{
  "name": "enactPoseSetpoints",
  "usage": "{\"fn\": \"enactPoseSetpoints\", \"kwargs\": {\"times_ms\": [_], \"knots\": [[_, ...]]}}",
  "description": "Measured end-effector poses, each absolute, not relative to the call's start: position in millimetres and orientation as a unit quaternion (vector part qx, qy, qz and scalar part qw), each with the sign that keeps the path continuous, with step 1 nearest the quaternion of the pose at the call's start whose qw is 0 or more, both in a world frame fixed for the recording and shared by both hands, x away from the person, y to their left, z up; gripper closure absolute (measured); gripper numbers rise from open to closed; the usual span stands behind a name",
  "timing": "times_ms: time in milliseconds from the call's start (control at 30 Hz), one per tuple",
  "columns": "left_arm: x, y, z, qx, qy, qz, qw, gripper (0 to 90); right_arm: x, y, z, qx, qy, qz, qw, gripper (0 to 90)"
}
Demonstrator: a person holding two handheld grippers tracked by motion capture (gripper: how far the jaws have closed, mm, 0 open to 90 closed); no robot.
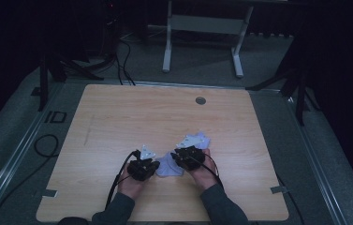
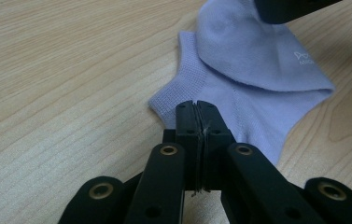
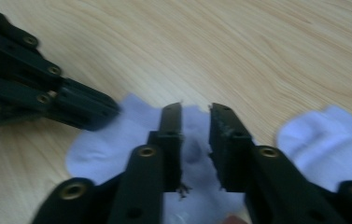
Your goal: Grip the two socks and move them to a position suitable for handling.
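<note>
Left gripper [image 2: 196, 109], fingers clenched, rests at the sock [image 2: 253, 74] edge, seemingly pinning it, while right gripper [image 3: 195, 114], fingers released, hovers above the sock, apparently poised to grasp.

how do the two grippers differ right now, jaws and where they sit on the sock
The left gripper has its jaws pressed together at the edge of the sock; whether cloth is pinched, I cannot tell. The right gripper has its jaws apart, with sock showing in the gap. In the high view the left gripper lies at the sock's left, the right gripper at its right. Both are black, hand-held and low over the table.
</note>
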State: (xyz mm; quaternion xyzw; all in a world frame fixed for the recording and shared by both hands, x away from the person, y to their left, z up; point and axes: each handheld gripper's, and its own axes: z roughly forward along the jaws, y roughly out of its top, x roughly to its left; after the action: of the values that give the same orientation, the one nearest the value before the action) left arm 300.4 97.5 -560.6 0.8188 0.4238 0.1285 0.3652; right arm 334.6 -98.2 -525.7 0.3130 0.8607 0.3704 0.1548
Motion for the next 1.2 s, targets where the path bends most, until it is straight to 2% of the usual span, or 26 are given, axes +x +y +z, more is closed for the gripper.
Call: {"fn": "enactPoseSetpoints", "kwargs": {"times_ms": [133,233,567,667,700,833,1200], "knots": [[300,98,-561,0.819,0.424,0.129,0.366,88.2,335,-88,-527,0.302,0.868,0.365,0.151,81.6],[300,97,-561,0.819,0.423,0.129,0.366,88.2,340,-80,-534,0.309,0.873,0.350,0.140,74.9],[300,97,-561,0.819,0.422,0.129,0.366,88.2,348,-73,-548,0.327,0.881,0.324,0.109,66.5],[300,97,-561,0.820,0.422,0.131,0.365,88.2,348,-69,-550,0.326,0.882,0.319,0.116,68.7],[300,97,-561,0.820,0.422,0.131,0.365,88.2,348,-68,-549,0.329,0.882,0.312,0.126,75.8],[300,97,-561,0.819,0.422,0.132,0.366,88.3,348,-73,-546,0.336,0.875,0.324,0.124,84.2],[300,97,-561,0.819,0.422,0.132,0.365,88.3,330,-103,-527,0.343,0.857,0.358,0.140,86.9]]}}
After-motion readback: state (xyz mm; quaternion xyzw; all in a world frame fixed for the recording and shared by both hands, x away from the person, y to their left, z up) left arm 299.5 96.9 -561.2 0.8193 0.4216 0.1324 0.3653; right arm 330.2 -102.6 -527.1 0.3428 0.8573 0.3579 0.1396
